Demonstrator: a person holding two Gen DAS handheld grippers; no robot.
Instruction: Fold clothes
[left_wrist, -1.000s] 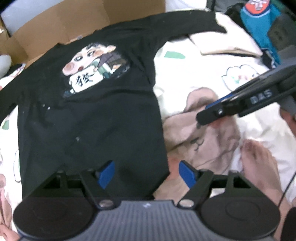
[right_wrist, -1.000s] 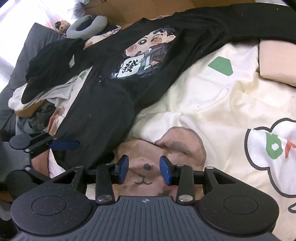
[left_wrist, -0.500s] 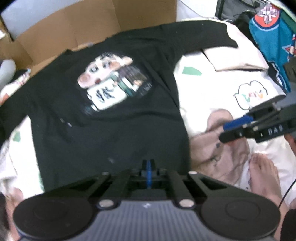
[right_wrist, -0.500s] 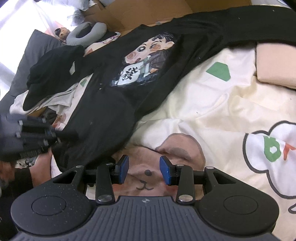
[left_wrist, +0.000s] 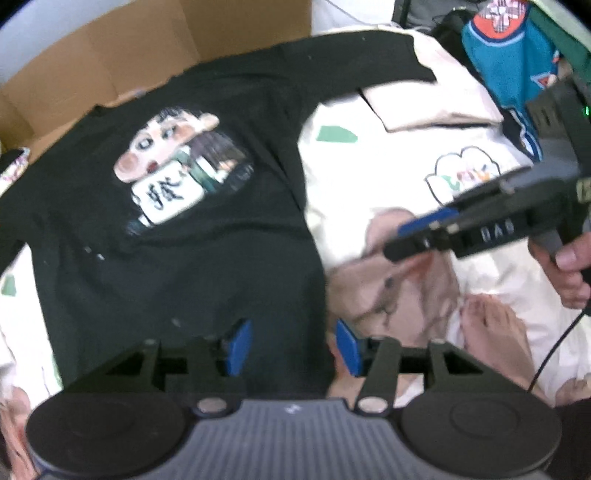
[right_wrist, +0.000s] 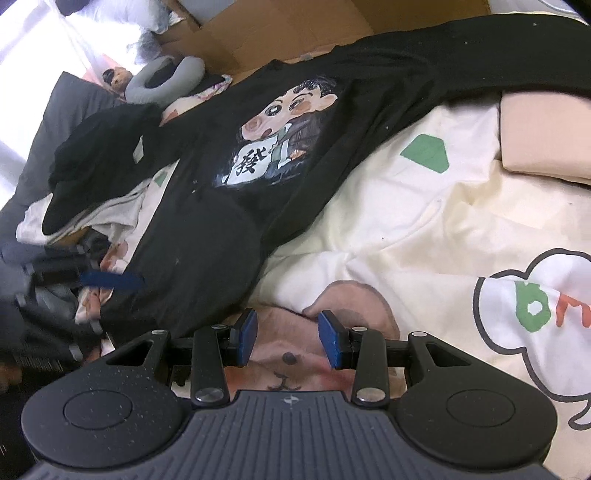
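A black long-sleeved shirt (left_wrist: 184, 266) with a cartoon print (left_wrist: 173, 173) lies spread face up on a cream printed bedsheet (left_wrist: 388, 177). My left gripper (left_wrist: 291, 347) hovers over the shirt's lower right hem corner. Its jaws are opening, and the cloth lies flat below them, not pinched. In the right wrist view the same shirt (right_wrist: 207, 236) runs from upper right to lower left, with the left gripper (right_wrist: 110, 280) blurred at its hem. My right gripper (right_wrist: 288, 338) is open over a bear print on the sheet (right_wrist: 424, 229), just right of the shirt, with nothing between its pads.
Cardboard (left_wrist: 110, 55) stands behind the shirt. A folded beige garment (right_wrist: 546, 140) lies under the far sleeve, and a teal garment (left_wrist: 509, 66) sits beyond it. A heap of dark and white clothes (right_wrist: 92, 177) and a grey neck pillow (right_wrist: 166, 77) lie to the left. A bare foot (left_wrist: 491, 332) rests on the sheet.
The left gripper closed fully over the hem, then opened again and rose a little. The shirt stays flat. The right gripper has kept still and equally open.
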